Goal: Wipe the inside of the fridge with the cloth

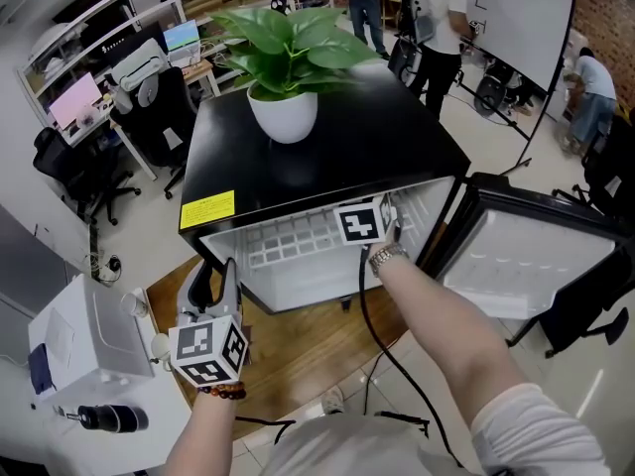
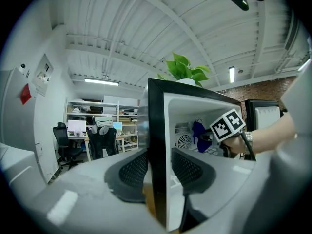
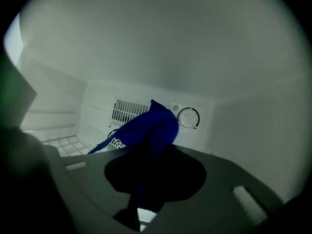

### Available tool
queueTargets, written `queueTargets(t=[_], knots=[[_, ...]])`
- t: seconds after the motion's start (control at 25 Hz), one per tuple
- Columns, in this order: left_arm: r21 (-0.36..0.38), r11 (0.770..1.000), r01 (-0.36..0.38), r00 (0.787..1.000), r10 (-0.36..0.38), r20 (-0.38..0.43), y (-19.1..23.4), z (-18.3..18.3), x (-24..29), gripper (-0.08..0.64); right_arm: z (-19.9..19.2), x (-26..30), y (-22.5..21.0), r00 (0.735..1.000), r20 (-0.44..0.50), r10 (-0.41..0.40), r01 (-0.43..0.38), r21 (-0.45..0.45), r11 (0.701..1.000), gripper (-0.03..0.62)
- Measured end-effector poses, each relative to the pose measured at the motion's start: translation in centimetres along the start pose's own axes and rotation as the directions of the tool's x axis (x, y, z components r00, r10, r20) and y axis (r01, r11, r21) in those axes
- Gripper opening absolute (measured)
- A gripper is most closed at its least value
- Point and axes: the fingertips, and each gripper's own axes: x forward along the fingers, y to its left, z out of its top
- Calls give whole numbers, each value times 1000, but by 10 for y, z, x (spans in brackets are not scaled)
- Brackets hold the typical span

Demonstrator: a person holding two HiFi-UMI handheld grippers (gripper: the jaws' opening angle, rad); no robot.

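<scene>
A black mini fridge [image 1: 397, 137] stands with its door [image 1: 526, 256] swung open to the right, showing a white inside. My right gripper [image 3: 152, 152] reaches into the fridge and is shut on a dark blue cloth [image 3: 146, 128], which bunches up in front of the back wall's vent and dial. In the head view only its marker cube [image 1: 362, 223] shows; the jaws are hidden inside. The left gripper view shows the cloth [image 2: 199, 130] inside too. My left gripper [image 2: 158, 174] clasps the fridge's left side wall [image 2: 157, 130] at its front edge, one pad on each side.
A potted plant [image 1: 288, 58] sits on the fridge top. A white machine [image 1: 84, 345] stands at lower left. Office chairs [image 1: 159, 107] and desks lie behind left, people and a whiteboard [image 1: 521, 13] behind right. A black cable [image 1: 382, 335] hangs under my right arm.
</scene>
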Motion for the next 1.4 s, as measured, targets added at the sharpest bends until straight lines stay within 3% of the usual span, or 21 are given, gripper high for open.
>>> queueTargets(t=[1.08,1.24,1.4], knots=[[-14,1000,-2,1000,2,1,0,0,1,150,-20,-12,-49,986,-92,-141,145,28,989,84],[-17,1000,1,1000,-1,3,-1,0,1,150,-13,-19,-40,993,-59,-102,104,40,994,84],[-20,1000,8,1000,-8,5,-1,-1,2,150,1,-32,-4,1000,2,4,-4,24,1000,84]])
